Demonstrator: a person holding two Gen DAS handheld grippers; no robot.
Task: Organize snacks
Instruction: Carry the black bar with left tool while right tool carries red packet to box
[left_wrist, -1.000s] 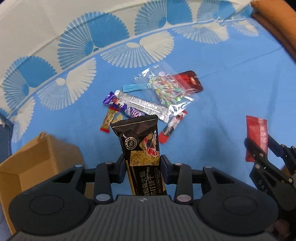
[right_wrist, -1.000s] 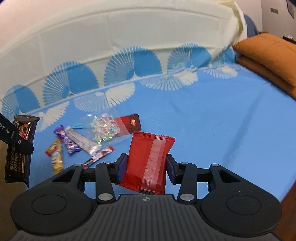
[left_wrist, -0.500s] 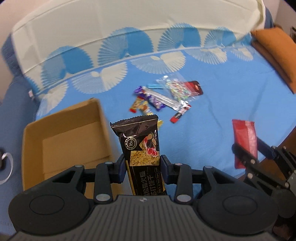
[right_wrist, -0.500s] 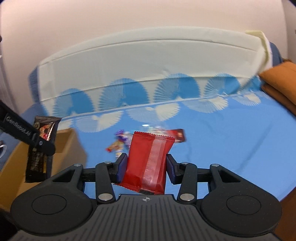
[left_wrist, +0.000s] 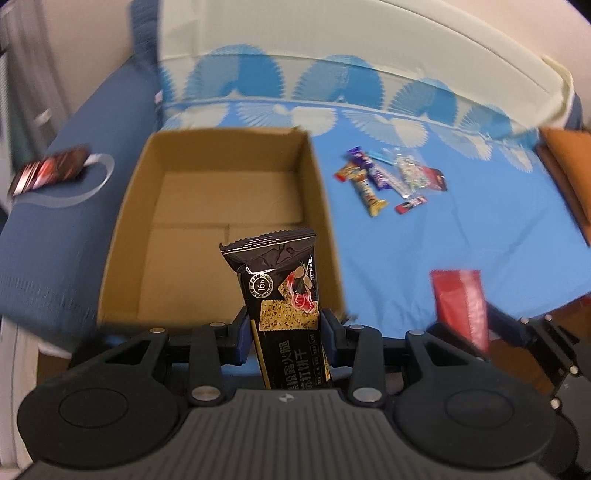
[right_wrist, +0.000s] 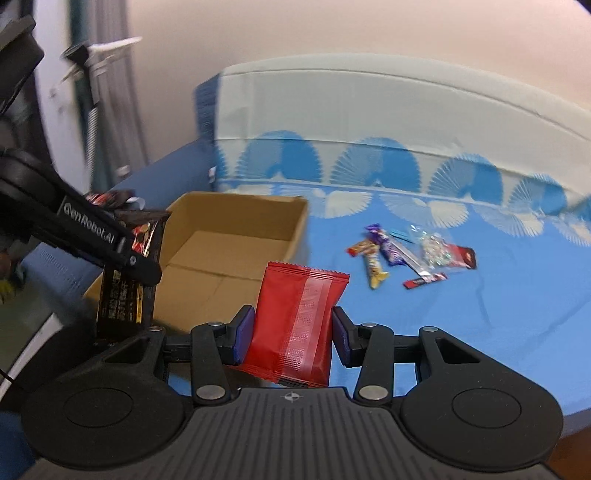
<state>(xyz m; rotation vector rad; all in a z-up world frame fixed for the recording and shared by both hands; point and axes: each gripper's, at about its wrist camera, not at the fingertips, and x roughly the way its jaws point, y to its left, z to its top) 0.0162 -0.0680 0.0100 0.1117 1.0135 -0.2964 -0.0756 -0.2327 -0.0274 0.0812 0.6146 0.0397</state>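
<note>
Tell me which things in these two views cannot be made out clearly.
- Dark shiny packet on the dark blue cover, left wrist view: motion-blurred, print unreadable.
- Small snack pile on the blue sheet: too small to identify.
- Black cracker packet: its bottom end is hidden behind the left claw.

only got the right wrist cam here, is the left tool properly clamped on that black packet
Observer: Yes. The left wrist view shows both pads of the left tool pressed on the sides of the black cracker packet, which stands upright.
Operator: box floor bare near its front wall
Observer: Nearly all the floor of the cardboard box shows there, and it is bare. The packet hides a small strip.
Operator: anything further right than i can see
Observer: An orange cushion lies at the far right, past the loose snacks.
</note>
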